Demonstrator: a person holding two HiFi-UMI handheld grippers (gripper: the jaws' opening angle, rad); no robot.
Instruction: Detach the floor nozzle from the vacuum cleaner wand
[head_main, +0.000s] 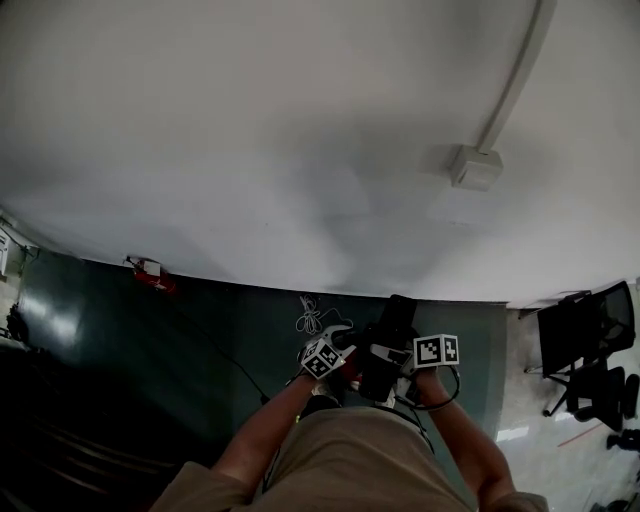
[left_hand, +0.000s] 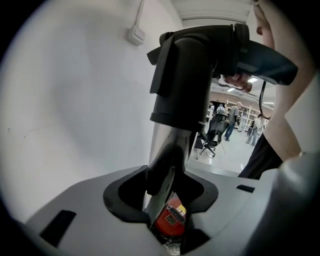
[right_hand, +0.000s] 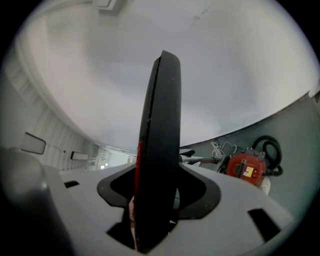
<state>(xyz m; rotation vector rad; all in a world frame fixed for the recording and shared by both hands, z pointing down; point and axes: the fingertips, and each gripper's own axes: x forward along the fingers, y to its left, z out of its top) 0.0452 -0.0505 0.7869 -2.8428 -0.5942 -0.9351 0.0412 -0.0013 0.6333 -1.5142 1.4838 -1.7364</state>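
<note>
This is a big open work hall, part office and part lab. A plain white wall (head_main: 250, 130) runs along one side, and a white cable duct (head_main: 515, 80) comes down it to a small junction box (head_main: 476, 167). Below the wall lies a dark green floor covering (head_main: 120, 330), and next to that a pale, shiny hard floor (head_main: 545, 400). Black office chairs (head_main: 590, 335) stand at its edge. Further down the room, people (left_hand: 234, 117) stand about under bright ceiling lights (left_hand: 253, 79), with another wheeled chair (left_hand: 212, 135) near them.
</note>
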